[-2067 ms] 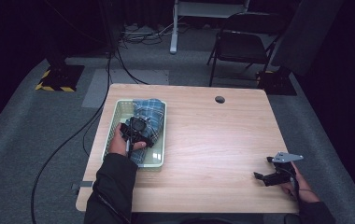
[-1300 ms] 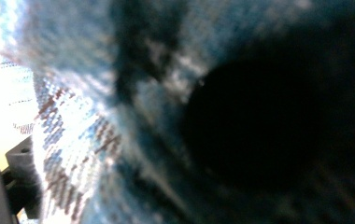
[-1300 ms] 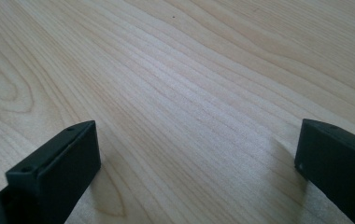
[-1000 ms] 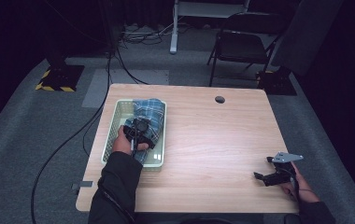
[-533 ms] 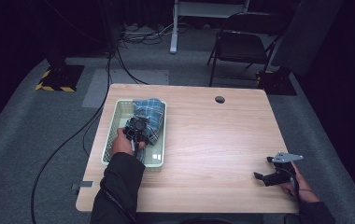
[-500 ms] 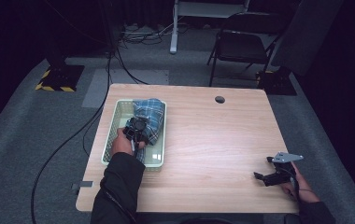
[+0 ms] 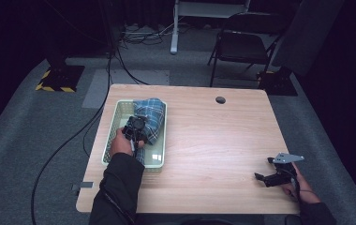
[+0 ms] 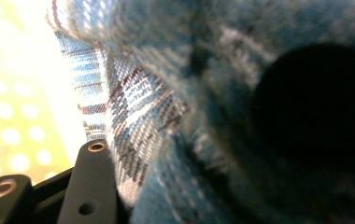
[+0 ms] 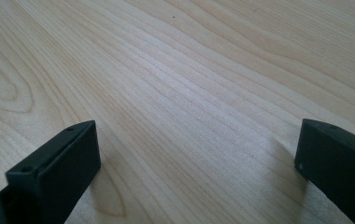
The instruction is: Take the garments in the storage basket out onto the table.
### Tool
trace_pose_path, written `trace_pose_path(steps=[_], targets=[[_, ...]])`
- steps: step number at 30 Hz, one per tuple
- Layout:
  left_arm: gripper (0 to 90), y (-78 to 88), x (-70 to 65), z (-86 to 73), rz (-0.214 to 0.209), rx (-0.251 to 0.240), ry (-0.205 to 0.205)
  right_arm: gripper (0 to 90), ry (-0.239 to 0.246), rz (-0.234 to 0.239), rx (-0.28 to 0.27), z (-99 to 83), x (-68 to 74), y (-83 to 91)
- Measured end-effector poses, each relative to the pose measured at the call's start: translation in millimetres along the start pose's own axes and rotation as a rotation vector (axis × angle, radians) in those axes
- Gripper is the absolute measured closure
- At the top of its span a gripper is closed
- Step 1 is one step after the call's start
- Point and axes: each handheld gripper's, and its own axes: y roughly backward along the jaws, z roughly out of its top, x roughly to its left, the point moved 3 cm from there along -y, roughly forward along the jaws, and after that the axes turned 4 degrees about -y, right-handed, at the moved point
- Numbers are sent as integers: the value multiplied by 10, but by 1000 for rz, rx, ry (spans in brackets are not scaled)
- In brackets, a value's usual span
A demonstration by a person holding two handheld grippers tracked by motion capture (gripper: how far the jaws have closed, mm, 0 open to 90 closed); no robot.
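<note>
Plaid cloth (image 7: 149, 119): blue checked fabric lying in the pale green basket (image 7: 111, 140), left of centre in the high view; it fills the basket's far and right part and its lower end hangs toward the near rim.
High view, basket: perforated tray on the left part of the wooden table (image 7: 213, 145), its long side running up and down the frame.
High view, left gripper (image 7: 135, 127): held by the left hand (image 7: 119, 143) that comes up from the lower left; it sits on top of the cloth inside the basket, its tips buried in the fabric.
High view, right gripper (image 7: 266, 177): lower right of the frame, low over the bare wood near the table's near right corner, held by the right hand (image 7: 298, 190); grey plate on top, well apart from the basket.
High view, table hole (image 7: 220, 100): small dark round opening near the far edge, upper centre.
High view, surroundings: folding chair (image 7: 241, 44) at upper right on grey floor; black cables trailing at upper left.
Left gripper view, cloth (image 8: 166, 116): blurred weave pressed against the lens; one black jaw shows at lower left touching the fabric, a dark round blot sits at right, yellow-green basket mesh (image 8: 7, 116) glows at left.
Left gripper view, jaws: cannot tell whether they are clenched or released; the second jaw is hidden.
Right gripper view, jaws: spread wide at the lower left and lower right corners, nothing between them, bare wood grain (image 9: 189, 93) beyond.
</note>
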Motion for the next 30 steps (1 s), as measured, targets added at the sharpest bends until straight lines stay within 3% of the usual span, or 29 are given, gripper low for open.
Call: trace_pose_path(steps=[11,24,30], targets=[[483,310,37,42,3,-71,3,1,0,0,0,0,0,0],[484,487,21,32,-6,-120,24,1,0,0,0,0,0,0],[483,597,-1,53,-31,-158,31,1,0,0,0,0,0,0]])
